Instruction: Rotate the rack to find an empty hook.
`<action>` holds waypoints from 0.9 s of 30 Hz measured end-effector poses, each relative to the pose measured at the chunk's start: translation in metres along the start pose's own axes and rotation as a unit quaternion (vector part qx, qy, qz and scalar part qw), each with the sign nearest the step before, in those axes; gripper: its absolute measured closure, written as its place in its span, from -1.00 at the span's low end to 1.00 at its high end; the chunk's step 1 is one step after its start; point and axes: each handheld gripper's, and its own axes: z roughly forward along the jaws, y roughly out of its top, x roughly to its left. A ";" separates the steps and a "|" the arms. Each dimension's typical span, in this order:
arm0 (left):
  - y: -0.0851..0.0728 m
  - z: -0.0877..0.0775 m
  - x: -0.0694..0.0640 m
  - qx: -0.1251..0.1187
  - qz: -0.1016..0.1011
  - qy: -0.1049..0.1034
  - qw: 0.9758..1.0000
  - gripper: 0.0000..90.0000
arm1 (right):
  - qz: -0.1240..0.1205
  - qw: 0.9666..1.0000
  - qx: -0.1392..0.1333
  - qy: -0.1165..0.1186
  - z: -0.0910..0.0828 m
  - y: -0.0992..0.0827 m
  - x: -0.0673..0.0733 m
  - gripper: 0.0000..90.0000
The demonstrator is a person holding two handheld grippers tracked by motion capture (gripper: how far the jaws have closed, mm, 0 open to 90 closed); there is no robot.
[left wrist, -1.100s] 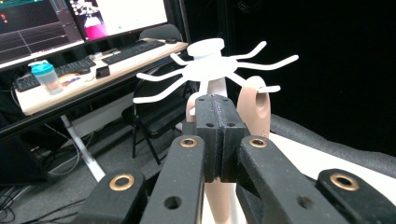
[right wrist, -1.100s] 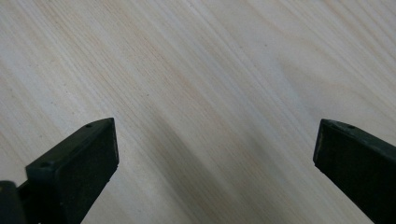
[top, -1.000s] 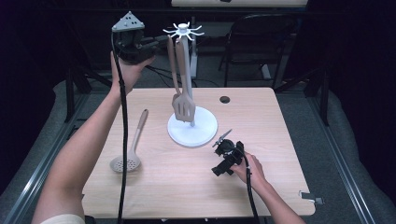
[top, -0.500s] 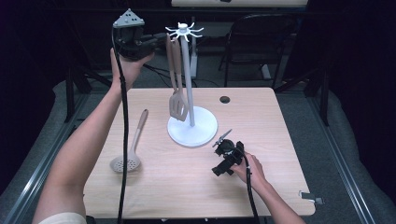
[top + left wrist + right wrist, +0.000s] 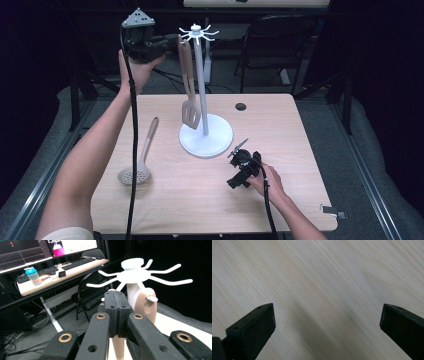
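No brand, label or readable writing shows on any of the things here; the monitor screens behind, in the left gripper view, are too small to read.

The slotted spatula (image 5: pixel 188 90) hangs on the white utensil stand (image 5: pixel 205 136), its handle hole over one of the prongs at the top, as the left gripper view shows (image 5: pixel 147 305). Its long axis runs nearly plumb, slightly tilted, handle end up and the slotted blade down, the blade just above the stand's round base and beside the pole. The left claw (image 5: pixel 170 44) is held high at the top of the stand, pointing level toward the prongs, its jaws pressed together with nothing between them (image 5: pixel 115 312); the spatula's handle top is just beyond the tips, to one side, and whether they touch I cannot tell.

The right claw (image 5: pixel 239 162) rests low on the tabletop (image 5: pixel 300 200), near the front-right of the stand's base, its jaws wide apart over bare wood (image 5: pixel 327 322).

A skimmer spoon (image 5: pixel 140 155) lies flat to the left of the stand, handle pointing away from the person, perforated bowl close to the tabletop's left edge. A dark round grommet hole (image 5: pixel 240 106) sits near the far edge. The right half and the front strip of the tabletop are open; the stand takes the middle.
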 end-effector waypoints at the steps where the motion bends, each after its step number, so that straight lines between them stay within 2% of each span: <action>1: 0.000 0.000 0.000 0.000 0.000 0.001 1.000 1.00 | 0.001 1.000 -0.001 0.000 0.000 0.000 0.000 -1.00; 3: 0.000 0.001 0.001 0.001 -0.002 0.001 1.000 1.00 | -0.001 1.000 0.000 0.001 0.000 0.000 0.000 -1.00; 5: 0.001 0.002 0.002 0.002 -0.003 0.002 1.000 1.00 | 0.010 1.000 -0.011 0.005 0.002 -0.001 0.002 -1.00; 27: 0.002 0.008 0.006 0.005 -0.008 0.010 1.000 1.00 | 0.010 1.000 -0.011 0.001 0.002 -0.001 0.001 -1.00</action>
